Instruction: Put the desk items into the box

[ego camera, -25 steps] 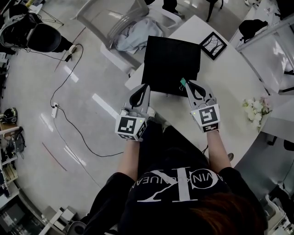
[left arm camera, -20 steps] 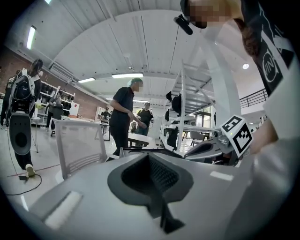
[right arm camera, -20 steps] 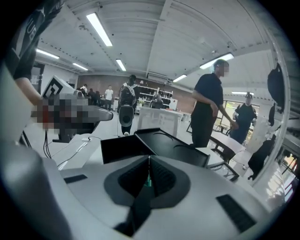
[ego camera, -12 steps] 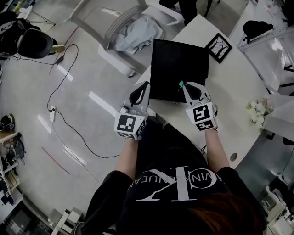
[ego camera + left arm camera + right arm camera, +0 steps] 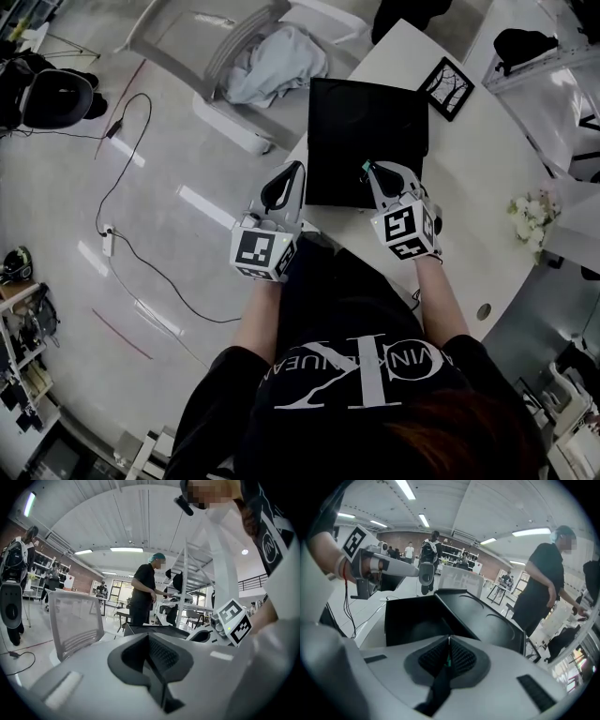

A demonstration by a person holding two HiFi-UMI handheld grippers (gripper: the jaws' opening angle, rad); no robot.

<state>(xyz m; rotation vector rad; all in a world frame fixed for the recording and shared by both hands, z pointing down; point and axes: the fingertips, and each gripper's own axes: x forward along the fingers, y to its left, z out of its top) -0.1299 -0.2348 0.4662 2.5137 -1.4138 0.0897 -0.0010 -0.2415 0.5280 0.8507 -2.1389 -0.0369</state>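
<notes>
Pale glossy floor fills the left of the head view, and a grey mesh chair (image 5: 187,37) with a light garment (image 5: 277,61) draped over it stands beyond the left hand-held gripper (image 5: 298,169). That hand-held gripper is held over the near edge of the white table (image 5: 469,187). Its jaws are pressed together with nothing between them, and its tips reach just up to the near left corner of the black box (image 5: 366,112). In its own view the box (image 5: 154,630) lies directly ahead of the jaws, with the chair (image 5: 77,620) off to the left.

The box sits on the table between and ahead of the two hand-held grippers.

The right hand-held gripper (image 5: 368,169) is clamped tight on a small green item (image 5: 366,166), too small to identify. Only a thin green sliver (image 5: 447,660) shows in the seam between its jaws. Its tips hang over the near right part of the box, and in its own view the box's dark inside (image 5: 417,616) lies just in front of the jaws.

Further ahead and to the right of this hand-held gripper, a black picture frame (image 5: 446,87) lies flat on the table past the box's far right corner. To its right, near the table's edge, sits a bunch of pale flowers (image 5: 530,217), well apart from the box.
</notes>
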